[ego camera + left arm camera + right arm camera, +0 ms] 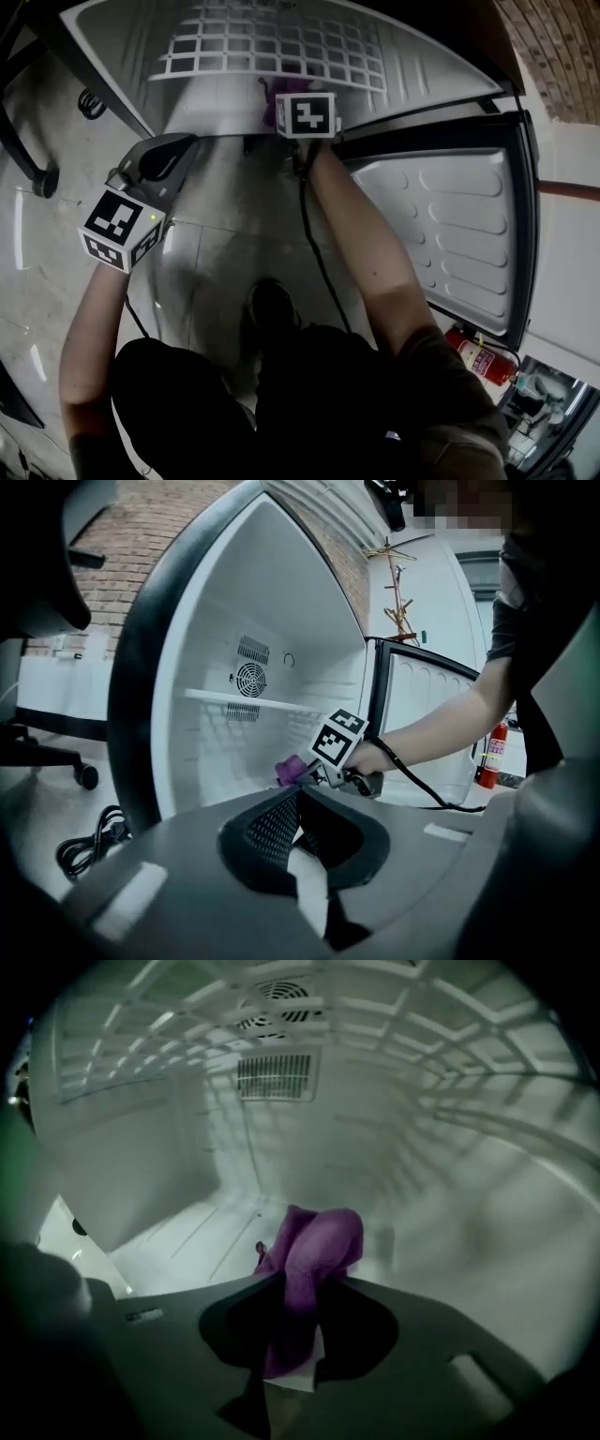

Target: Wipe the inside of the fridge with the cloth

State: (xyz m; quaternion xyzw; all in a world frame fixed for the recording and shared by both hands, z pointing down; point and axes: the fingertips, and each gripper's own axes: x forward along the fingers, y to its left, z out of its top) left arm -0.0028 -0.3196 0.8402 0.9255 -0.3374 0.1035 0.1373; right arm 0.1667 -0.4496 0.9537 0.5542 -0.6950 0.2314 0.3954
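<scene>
Presently the right claw (298, 1288) is clamped on the purple cloth (319, 1241), which bulges out ahead of its jaws in a folded wad while a strip of it hangs down between them. Claw and cloth sit low in the open fridge (206, 621), under the white wire shelf (422, 1026) and just above the fridge's pale bottom panel; whether the cloth touches that panel cannot be told. At the back wall a round fan grille (277, 993) sits above a slotted vent (277, 1074). The left claw (300, 794) is outside the fridge, to the left of the opening and over the tiled floor (56, 141), pointing toward the cabinet; its jaws are together with nothing between them. The fridge door (450, 225) stands swung open on the person's right, its ribbed inner lining facing the arm that reaches in. A red fire extinguisher (478, 358) stands beyond the door's far edge. A coiled black cable (89, 841) lies on the floor left of the fridge, near the wheeled base of an office chair (47, 754).
</scene>
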